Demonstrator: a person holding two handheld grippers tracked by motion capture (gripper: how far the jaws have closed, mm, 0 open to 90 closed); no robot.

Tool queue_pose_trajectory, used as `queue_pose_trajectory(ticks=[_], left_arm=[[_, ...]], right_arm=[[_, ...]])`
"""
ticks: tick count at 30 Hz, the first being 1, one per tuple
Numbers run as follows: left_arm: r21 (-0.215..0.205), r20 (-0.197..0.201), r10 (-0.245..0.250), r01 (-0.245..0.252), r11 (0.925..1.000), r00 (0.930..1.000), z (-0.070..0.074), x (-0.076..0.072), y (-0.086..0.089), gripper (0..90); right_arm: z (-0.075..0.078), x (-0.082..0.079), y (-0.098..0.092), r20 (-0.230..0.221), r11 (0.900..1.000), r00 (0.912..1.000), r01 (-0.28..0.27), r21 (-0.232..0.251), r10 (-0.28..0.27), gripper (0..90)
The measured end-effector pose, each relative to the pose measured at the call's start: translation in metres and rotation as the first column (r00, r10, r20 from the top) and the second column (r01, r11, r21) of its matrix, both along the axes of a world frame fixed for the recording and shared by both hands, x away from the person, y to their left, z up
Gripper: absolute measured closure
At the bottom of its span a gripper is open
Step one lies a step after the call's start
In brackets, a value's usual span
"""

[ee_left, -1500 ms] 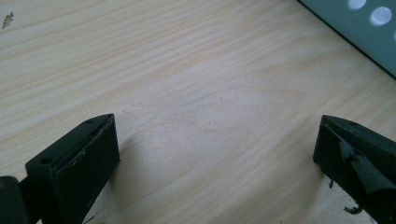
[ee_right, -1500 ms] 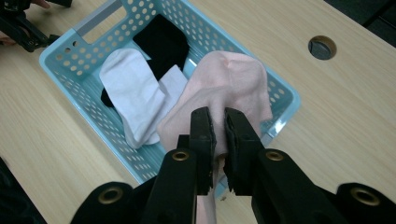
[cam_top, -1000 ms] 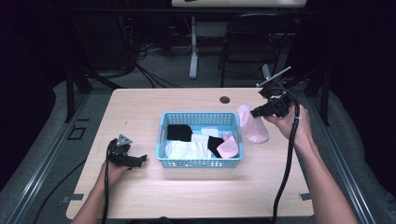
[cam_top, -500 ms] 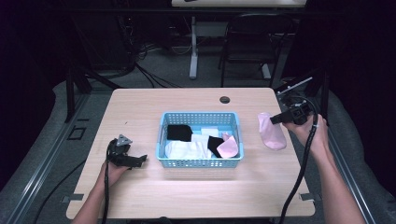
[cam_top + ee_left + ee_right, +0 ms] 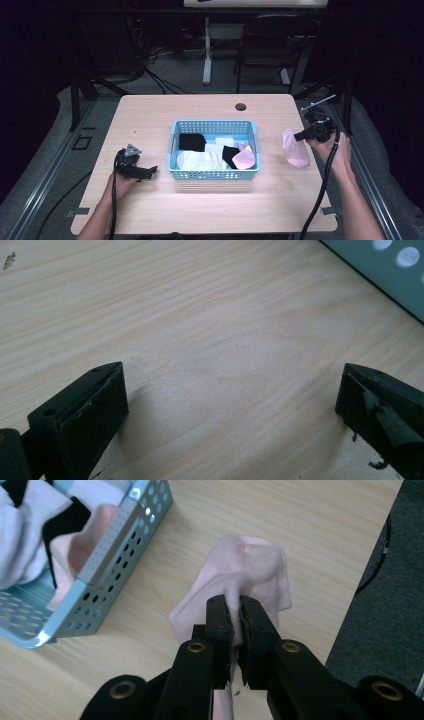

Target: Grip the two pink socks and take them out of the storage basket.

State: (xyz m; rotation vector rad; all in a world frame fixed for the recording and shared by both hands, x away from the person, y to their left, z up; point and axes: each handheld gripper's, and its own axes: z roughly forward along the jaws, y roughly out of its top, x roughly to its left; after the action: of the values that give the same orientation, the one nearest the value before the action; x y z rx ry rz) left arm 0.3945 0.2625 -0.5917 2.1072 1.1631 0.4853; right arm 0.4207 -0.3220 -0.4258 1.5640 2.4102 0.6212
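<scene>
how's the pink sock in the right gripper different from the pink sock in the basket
The pink sock held by the right gripper is out on the table, right of the blue basket; the other pink sock lies in the basket's right end. The first is pinched and spread in full view; the second is tucked beside black and white socks. Both are pale pink.

From the high view you look forward and down on the whole table (image 5: 200,120), with the blue basket (image 5: 214,126) at its middle and your forearms entering from the bottom. Your left gripper view sits very close to bare wood, its jaws wide apart, the basket's wall (image 5: 380,275) at the upper right. Your right gripper view looks down from close above, right of the basket (image 5: 117,545), on a pink sock (image 5: 250,570). All three share that basket.
</scene>
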Motion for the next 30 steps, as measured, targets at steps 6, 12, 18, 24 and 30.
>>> queue_pose_trajectory(ticks=[6,12,18,24,30], left_arm=[[0.001,0.0,0.0,0.0,1.0,1.0,0.0,0.0,0.0,0.2],[0.0,0.0,0.0,0.0,1.0,1.0,0.0,0.0,0.0,0.2],[0.0,0.0,0.0,0.0,1.0,1.0,0.0,0.0,0.0,0.2],[-0.002,0.002,0.002,-0.002,1.0,1.0,0.0,0.0,0.0,0.2],[-0.003,0.002,0.001,-0.001,1.0,1.0,0.0,0.0,0.0,0.1]], right_arm=[[-0.027,0.008,0.01,-0.065,1.0,0.9978,-0.012,-0.018,0.01,84.0],[-0.052,0.016,0.015,-0.12,1.0,0.9928,-0.009,-0.018,0.007,83.5],[-0.068,0.019,0.015,-0.152,0.999,0.9883,0.0,-0.047,-0.008,81.7],[-0.077,0.018,0.01,-0.13,1.0,0.9914,0.017,0.008,-0.016,46.7],[-0.061,0.011,0.0,-0.09,0.999,0.9959,0.002,0.049,0.003,17.5]])
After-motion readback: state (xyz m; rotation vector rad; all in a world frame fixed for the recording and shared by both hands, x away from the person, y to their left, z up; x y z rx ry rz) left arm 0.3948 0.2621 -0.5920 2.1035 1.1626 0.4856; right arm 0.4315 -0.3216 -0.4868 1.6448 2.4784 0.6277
